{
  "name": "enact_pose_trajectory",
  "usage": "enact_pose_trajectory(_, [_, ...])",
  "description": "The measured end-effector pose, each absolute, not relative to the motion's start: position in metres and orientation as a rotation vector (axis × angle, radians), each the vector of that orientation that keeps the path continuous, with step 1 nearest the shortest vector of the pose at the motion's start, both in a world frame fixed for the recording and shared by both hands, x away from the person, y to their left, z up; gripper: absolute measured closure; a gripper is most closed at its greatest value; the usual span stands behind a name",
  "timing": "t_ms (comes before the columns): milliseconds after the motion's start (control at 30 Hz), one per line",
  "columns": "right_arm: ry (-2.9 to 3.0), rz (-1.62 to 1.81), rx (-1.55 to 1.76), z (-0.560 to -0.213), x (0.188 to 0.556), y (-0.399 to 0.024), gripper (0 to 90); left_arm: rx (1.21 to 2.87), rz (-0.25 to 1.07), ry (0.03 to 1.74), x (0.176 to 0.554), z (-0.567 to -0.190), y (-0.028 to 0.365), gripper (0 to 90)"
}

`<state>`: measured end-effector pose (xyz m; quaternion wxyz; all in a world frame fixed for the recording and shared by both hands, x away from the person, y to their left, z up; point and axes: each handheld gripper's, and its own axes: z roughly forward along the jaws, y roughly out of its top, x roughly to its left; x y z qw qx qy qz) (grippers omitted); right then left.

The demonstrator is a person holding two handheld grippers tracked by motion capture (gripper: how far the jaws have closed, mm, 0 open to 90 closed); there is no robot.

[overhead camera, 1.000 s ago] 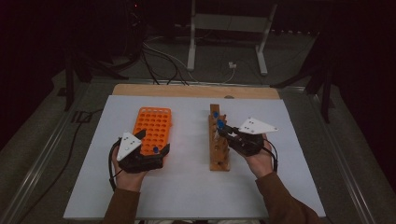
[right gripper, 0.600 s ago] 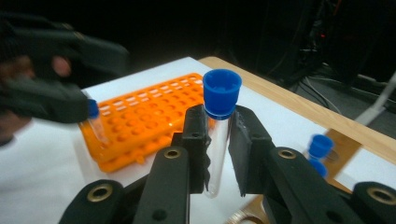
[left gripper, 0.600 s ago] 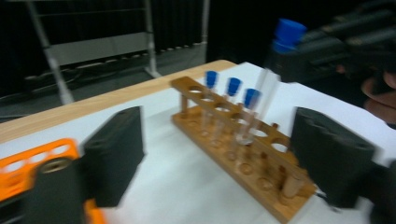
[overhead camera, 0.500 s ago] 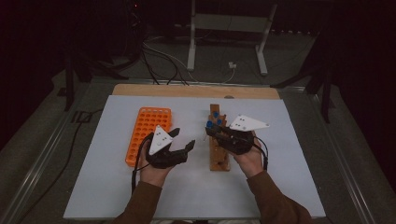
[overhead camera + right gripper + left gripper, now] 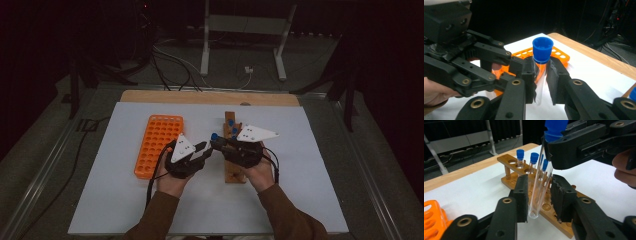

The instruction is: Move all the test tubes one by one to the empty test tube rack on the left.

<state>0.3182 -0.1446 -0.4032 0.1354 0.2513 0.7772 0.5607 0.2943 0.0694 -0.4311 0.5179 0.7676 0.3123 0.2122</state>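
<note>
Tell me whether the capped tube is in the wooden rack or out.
Out: the capped tube hangs above the wooden rack, gripped by the right gripper.

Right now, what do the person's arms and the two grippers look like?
Both forearms wear brown sleeves. The left gripper and right gripper are black linkage frames with brass-coloured pivot pins, ridged black jaws, a pale three-cornered plate on top and a trailing black cable.

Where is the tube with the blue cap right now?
The tube hangs in the right hand-held gripper, between the left hand-held gripper's jaws, above the table beside the wooden rack.
</note>
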Motion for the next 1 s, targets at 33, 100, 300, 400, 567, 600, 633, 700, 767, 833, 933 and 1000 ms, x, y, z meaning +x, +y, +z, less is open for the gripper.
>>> enact_pose_trajectory(33, [2.256,1.625,0.724,-0.403,0.318,-0.144,77.3,1.845,0.517,0.748,0.294,-0.432,0.069,69.5])
enact_pose_trajectory(100, [2.266,1.620,0.717,-0.404,0.318,-0.143,77.4,1.843,0.512,0.742,0.295,-0.432,0.068,70.5])
enact_pose_trajectory(300, [2.282,1.611,0.707,-0.405,0.318,-0.143,77.3,1.854,0.526,0.710,0.295,-0.434,0.064,76.7])
enact_pose_trajectory(400, [2.287,1.613,0.704,-0.405,0.318,-0.144,75.7,1.859,0.535,0.711,0.294,-0.434,0.063,77.9])
enact_pose_trajectory(567, [2.269,1.623,0.708,-0.404,0.318,-0.150,57.3,1.835,0.537,0.753,0.296,-0.433,0.069,78.0])
enact_pose_trajectory(600, [2.263,1.618,0.709,-0.403,0.318,-0.151,52.0,1.831,0.536,0.759,0.296,-0.433,0.071,78.0])
enact_pose_trajectory(633, [2.257,1.610,0.717,-0.403,0.318,-0.153,48.2,1.828,0.537,0.762,0.296,-0.432,0.072,78.0])
enact_pose_trajectory(700, [2.247,1.607,0.733,-0.404,0.319,-0.157,42.6,1.819,0.534,0.770,0.296,-0.431,0.075,78.0])
enact_pose_trajectory(767, [2.235,1.602,0.757,-0.405,0.321,-0.162,37.2,1.808,0.531,0.782,0.296,-0.430,0.079,78.0])
enact_pose_trajectory(833, [2.222,1.578,0.783,-0.406,0.322,-0.165,30.4,1.804,0.535,0.795,0.297,-0.429,0.082,78.0])
enact_pose_trajectory(933, [2.201,1.482,0.805,-0.409,0.322,-0.168,19.0,1.793,0.537,0.811,0.298,-0.427,0.087,78.0])
enact_pose_trajectory(1000, [2.196,1.449,0.829,-0.412,0.323,-0.170,15.1,1.786,0.536,0.818,0.298,-0.426,0.091,78.0])
